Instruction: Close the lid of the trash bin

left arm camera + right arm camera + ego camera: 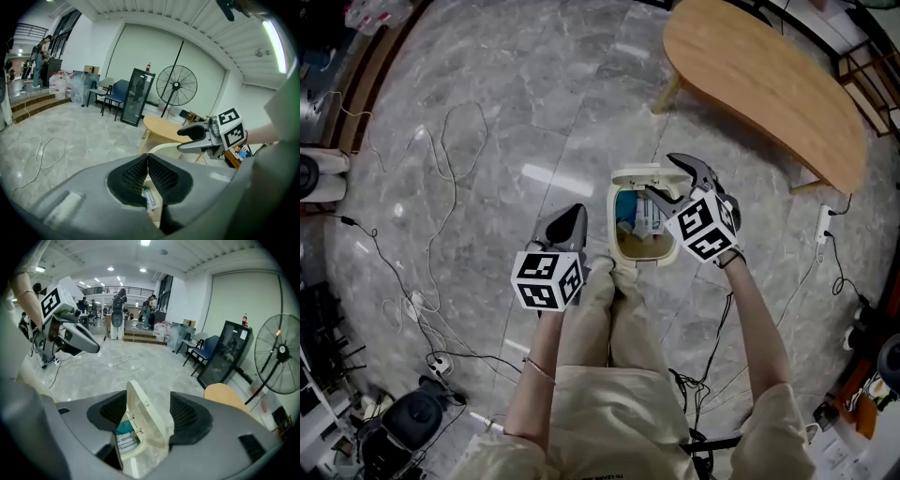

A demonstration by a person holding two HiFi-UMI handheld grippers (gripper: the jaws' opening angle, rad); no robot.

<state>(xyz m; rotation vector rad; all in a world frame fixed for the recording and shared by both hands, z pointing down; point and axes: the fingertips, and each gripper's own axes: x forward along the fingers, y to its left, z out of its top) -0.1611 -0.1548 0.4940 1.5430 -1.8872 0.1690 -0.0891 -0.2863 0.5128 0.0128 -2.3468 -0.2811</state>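
Observation:
A cream trash bin [612, 212] stands on the grey marble floor just in front of the person's feet. Its lid [639, 172] is up, and teal and white rubbish shows inside. My right gripper [661, 176] is open at the bin's far rim. In the right gripper view the upright lid [145, 418] stands between the two pads of the right gripper [149, 411]. My left gripper [575, 214] hovers to the left of the bin, shut and empty. Its pads meet in the left gripper view [147, 161], with the bin's rim [164, 147] just beyond them.
A curved wooden table [769, 80] stands beyond the bin to the right. Cables [441, 159] trail over the floor on the left. The person's legs [600, 319] are directly behind the bin. A standing fan [176, 86] and chairs are far off by the wall.

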